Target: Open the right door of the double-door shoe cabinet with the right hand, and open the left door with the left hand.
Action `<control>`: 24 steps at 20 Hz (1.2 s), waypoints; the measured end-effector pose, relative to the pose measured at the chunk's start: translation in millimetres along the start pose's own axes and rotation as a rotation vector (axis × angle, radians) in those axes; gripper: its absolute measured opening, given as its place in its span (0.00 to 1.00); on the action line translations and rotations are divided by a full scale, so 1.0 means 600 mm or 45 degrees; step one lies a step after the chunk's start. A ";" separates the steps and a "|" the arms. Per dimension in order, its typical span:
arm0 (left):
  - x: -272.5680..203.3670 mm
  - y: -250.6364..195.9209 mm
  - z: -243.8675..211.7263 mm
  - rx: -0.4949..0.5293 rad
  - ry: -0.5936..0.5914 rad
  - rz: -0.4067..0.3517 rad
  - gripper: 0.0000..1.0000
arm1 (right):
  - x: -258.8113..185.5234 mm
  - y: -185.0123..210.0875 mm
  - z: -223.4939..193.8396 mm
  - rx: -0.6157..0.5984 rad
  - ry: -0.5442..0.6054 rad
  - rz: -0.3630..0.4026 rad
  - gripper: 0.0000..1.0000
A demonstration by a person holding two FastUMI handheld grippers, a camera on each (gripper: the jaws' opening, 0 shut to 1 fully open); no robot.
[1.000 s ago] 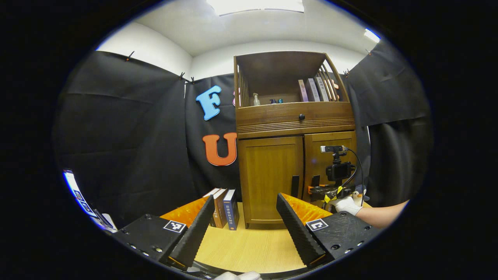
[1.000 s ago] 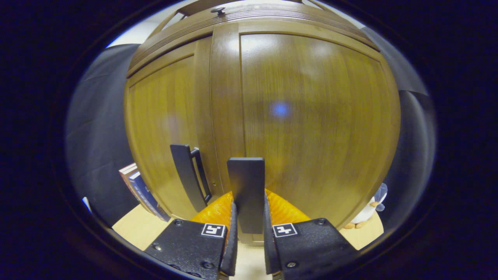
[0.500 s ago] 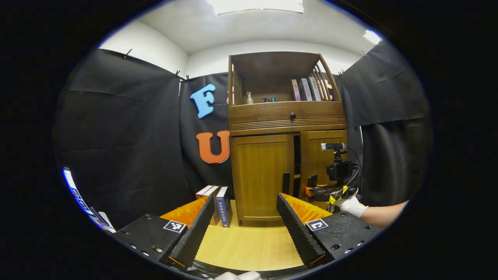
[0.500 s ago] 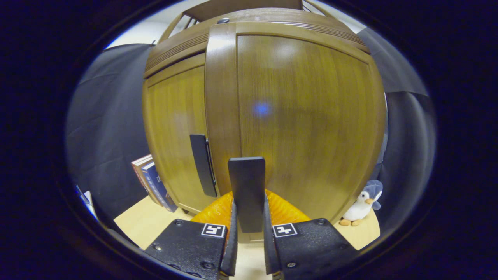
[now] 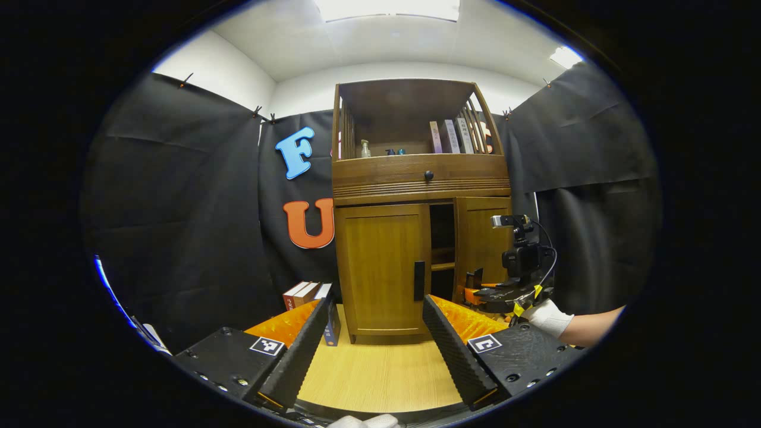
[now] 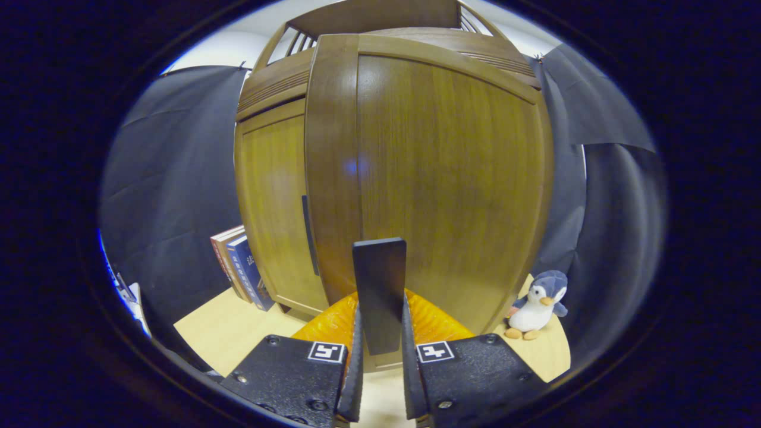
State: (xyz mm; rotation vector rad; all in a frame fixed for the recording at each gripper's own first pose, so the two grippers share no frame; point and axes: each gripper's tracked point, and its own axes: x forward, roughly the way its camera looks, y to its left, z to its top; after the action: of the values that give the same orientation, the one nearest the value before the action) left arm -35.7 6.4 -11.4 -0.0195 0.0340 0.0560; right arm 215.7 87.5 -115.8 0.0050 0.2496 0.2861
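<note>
The shoe cabinet (image 5: 419, 208) is the landmark here: a tall wooden piece standing on the light wood floor (image 5: 380, 374) against the black cloth wall. Its left door (image 5: 383, 267) sits flush and shut, the dark handle (image 5: 419, 280) at its inner edge untouched. The right door (image 5: 483, 246) stands swung partly out from the cabinet front, leaving a dark gap with a shelf edge visible between the two doors. Above the doors runs a drawer with a small knob (image 5: 428, 175), and above that an open shelf holding a few books and small bottles.

The right gripper (image 6: 380, 333) is pressed up against the right door (image 6: 440, 178), its fingers clamped on both sides of that door's handle (image 6: 379, 291) (the flat dark bar standing upright between them). In the left gripper view this same gripper appears at the door, held by a gloved hand (image 5: 546, 317).

The left gripper (image 5: 374, 339) hangs well in front of the cabinet, fingers spread wide and holding nothing.

Left of the cabinet base lean some books (image 6: 241, 270); right of it sits a small penguin toy (image 6: 537, 303).
</note>
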 end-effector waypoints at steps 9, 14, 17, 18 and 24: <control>0.014 -0.044 -0.005 -0.025 0.015 -0.153 0.96 | -0.071 -0.044 -0.023 -0.005 -0.012 -0.075 0.31; 0.022 -0.067 -0.005 -0.032 0.005 -0.230 0.96 | -0.104 -0.063 -0.027 0.003 -0.013 -0.123 0.31; 0.026 -0.077 -0.005 -0.036 0.003 -0.274 0.96 | -0.119 -0.078 -0.030 0.015 -0.008 -0.151 0.28; 0.027 -0.079 -0.005 -0.036 0.003 -0.286 0.96 | -0.125 -0.084 -0.032 0.018 -0.008 -0.161 0.28; 0.033 -0.095 -0.012 -0.041 0.001 -0.355 0.96 | -0.157 -0.120 -0.042 0.062 0.000 -0.215 0.25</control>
State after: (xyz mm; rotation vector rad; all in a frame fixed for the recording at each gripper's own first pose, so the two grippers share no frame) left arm -13.2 -49.5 -18.1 -0.0566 0.0309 -0.2221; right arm 141.8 -8.9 -120.3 0.0320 0.2553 0.1122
